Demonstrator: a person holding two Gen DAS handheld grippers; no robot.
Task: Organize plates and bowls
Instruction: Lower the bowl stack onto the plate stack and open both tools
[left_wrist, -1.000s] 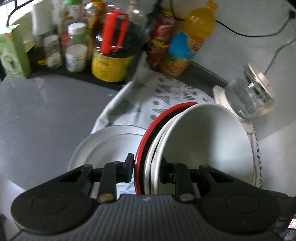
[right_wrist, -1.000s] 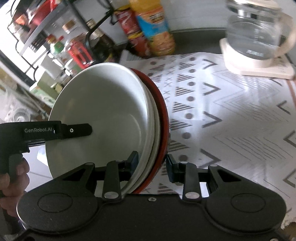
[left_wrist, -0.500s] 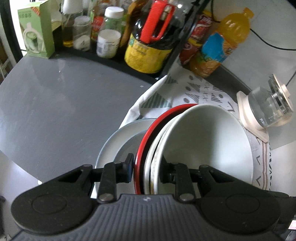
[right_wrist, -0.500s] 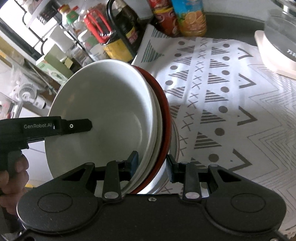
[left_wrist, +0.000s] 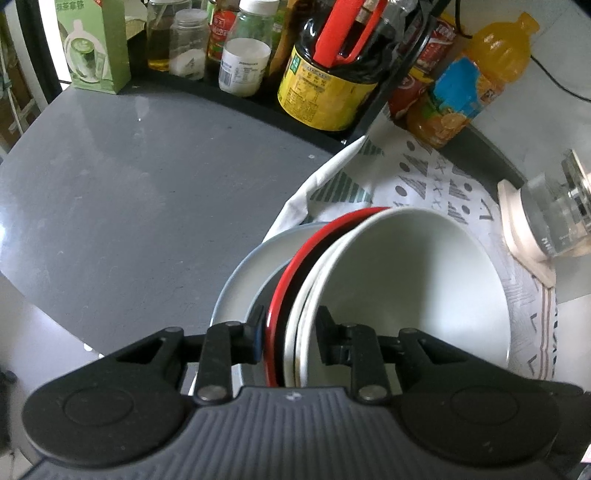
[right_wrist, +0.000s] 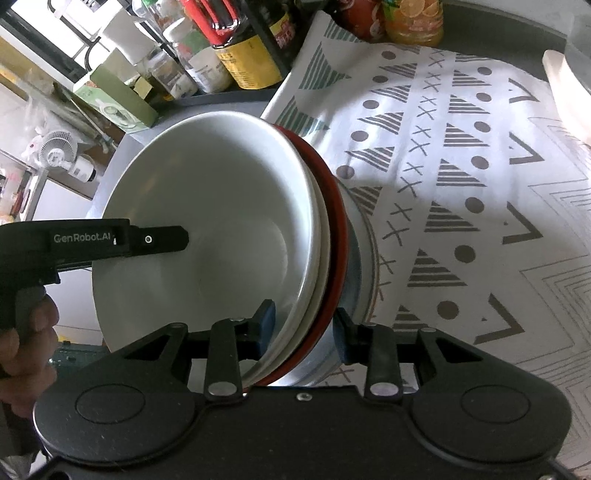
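A home kitchen, no doubt about it: a grey countertop backed by a black rack of condiment jars, a big soy sauce bottle and an orange juice bottle. A patterned tea towel lies across the counter, a glass kettle sits at the edge, and stacked bowls stand on edge.

The white lettering "GenRobot.AI" stood on the black body of the left gripper, seen from the right wrist view. A green carton bore Chinese characters along its top, too blurred to read for certain. The yellow label on the dark bottle carried small print that could not be made out.
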